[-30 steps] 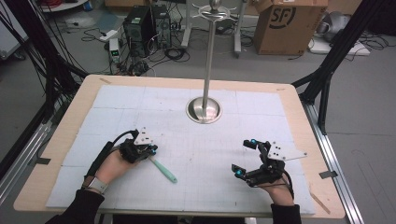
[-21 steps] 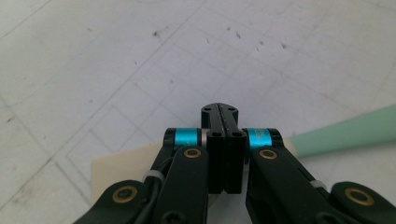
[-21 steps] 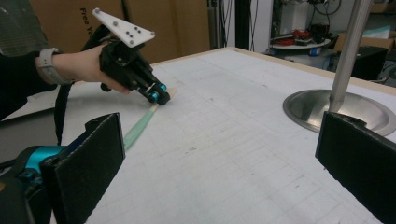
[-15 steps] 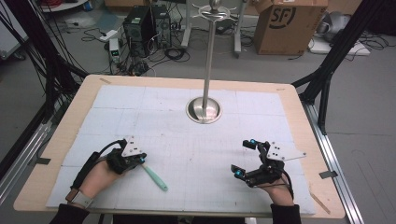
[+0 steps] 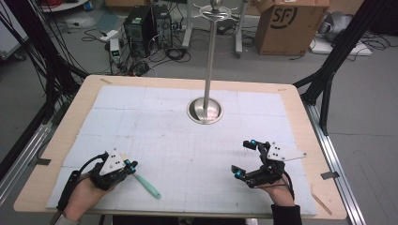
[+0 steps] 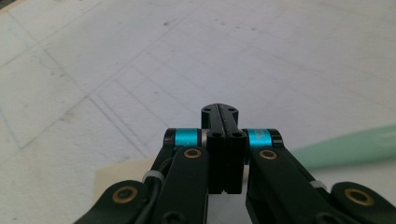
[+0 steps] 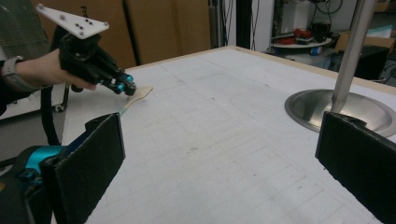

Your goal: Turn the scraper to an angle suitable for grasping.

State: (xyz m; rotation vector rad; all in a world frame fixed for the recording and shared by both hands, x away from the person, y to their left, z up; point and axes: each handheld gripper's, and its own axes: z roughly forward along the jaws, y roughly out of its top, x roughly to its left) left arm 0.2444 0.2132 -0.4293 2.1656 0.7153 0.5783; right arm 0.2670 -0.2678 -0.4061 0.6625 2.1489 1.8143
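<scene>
A spatula [image 5: 148,186] with a pale wooden blade [image 7: 140,92] and a mint-green handle [image 6: 350,149] lies flat on the white mat near the front left. My left gripper [image 5: 133,165] is shut, its jaws pressed together with no gap in the left gripper view [image 6: 219,112]. Its tips rest down on the blade end of the spatula; I cannot tell whether the blade is pinched. My right gripper [image 5: 244,159] stands wide open at the front right, with nothing between its fingers [image 7: 88,158].
A metal stand with a round base [image 5: 204,111] and a tall pole rises at the table's middle back. The white gridded mat [image 5: 178,145] covers the wooden table [image 5: 324,187]. A cardboard box [image 5: 286,26], computers and cables sit on the floor beyond.
My left gripper has moved left and toward the front edge, and the spatula has slid along with it. The right gripper has stayed where it was.
</scene>
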